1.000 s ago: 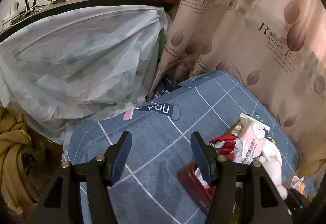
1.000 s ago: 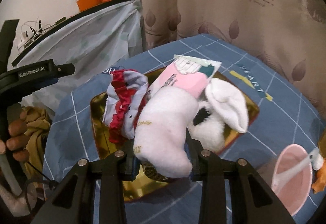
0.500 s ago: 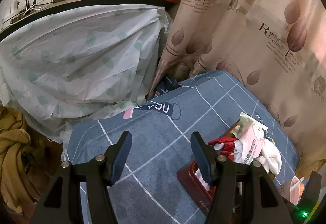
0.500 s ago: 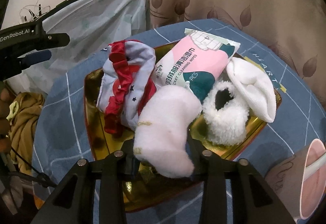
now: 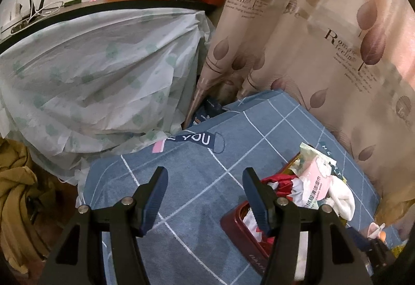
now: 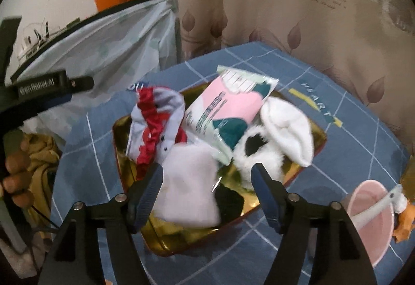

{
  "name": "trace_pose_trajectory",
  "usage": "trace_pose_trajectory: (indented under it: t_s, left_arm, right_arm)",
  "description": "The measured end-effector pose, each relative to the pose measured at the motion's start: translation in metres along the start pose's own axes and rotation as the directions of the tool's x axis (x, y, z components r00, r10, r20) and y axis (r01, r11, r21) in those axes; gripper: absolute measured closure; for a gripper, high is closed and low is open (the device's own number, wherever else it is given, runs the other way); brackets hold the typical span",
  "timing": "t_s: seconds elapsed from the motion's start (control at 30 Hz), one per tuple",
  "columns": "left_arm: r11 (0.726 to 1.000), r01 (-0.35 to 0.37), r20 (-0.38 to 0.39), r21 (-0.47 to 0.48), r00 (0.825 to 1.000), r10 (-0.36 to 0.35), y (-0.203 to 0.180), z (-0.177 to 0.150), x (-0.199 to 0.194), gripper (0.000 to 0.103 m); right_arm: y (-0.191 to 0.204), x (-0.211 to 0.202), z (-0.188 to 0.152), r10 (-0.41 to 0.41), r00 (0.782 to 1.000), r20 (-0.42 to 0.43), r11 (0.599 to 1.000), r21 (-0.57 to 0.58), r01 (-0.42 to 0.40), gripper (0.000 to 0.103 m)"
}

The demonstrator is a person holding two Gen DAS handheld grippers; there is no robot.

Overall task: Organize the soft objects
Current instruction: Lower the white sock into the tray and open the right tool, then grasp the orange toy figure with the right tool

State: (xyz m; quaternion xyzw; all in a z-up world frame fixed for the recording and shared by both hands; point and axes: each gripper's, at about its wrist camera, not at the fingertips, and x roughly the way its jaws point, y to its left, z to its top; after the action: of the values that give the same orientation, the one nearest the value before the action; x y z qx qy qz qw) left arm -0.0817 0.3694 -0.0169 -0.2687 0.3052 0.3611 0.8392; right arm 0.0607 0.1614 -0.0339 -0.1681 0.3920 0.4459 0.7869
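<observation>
The right gripper point(image 6: 206, 187) is opening above the tray point(image 6: 320, 141); the pale pink sock point(image 6: 190, 187) lies in the tray between its fingers, and the pads do not press it. Only the right view shows the pink bowl point(image 6: 369, 216) beside the tray. The left gripper point(image 5: 203, 192) stands open and empty beside the tray point(image 5: 233, 222), over the blue cloth point(image 5: 197, 163).
</observation>
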Motion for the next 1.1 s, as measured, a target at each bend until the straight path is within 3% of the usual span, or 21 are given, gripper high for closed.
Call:
trace_pose_trajectory:
  t_s: [0.2, 0.4, 0.53, 0.63, 0.8, 0.93, 1.1]
  left_arm:
    - [1.000, 0.002, -0.008, 0.021, 1.000, -0.002, -0.005, -0.001, 0.002, 0.042]
    - [0.998, -0.009, -0.001, 0.056, 1.000, 0.010, -0.012, -0.005, 0.001, 0.042]
    - [0.997, -0.019, 0.002, 0.080, 1.000, 0.019, -0.016, -0.007, 0.003, 0.042]
    - [0.994, -0.034, 0.005, 0.105, 0.999, 0.033, -0.019, -0.009, 0.005, 0.042]
    - [0.991, -0.033, 0.003, 0.131, 0.999, 0.032, -0.027, -0.013, 0.004, 0.042]
    - [0.983, -0.044, 0.027, 0.176, 0.999, 0.040, -0.038, -0.017, 0.001, 0.042]
    - [0.976, -0.043, 0.051, 0.214, 0.998, 0.032, -0.054, -0.019, -0.006, 0.042]
  right_arm:
    - [-0.022, -0.039, 0.004, -0.025, 0.997, 0.074, 0.998, 0.051, 0.021, 0.035]
    - [-0.090, -0.077, -0.017, -0.158, 0.983, 0.090, 0.978, 0.153, 0.143, 0.034]
    - [-0.157, -0.095, -0.046, -0.297, 0.954, 0.041, 0.925, 0.260, 0.277, 0.034]
    - [-0.205, -0.101, -0.067, -0.401, 0.916, -0.018, 0.861, 0.333, 0.384, 0.034]
    - [-0.275, -0.092, -0.101, -0.476, 0.868, -0.142, 0.763, 0.424, 0.488, 0.034]
    - [-0.309, -0.072, -0.120, -0.450, 0.869, -0.207, 0.720, 0.491, 0.490, 0.034]
    - [-0.328, -0.050, -0.128, -0.426, 0.880, -0.209, 0.694, 0.549, 0.466, 0.033]
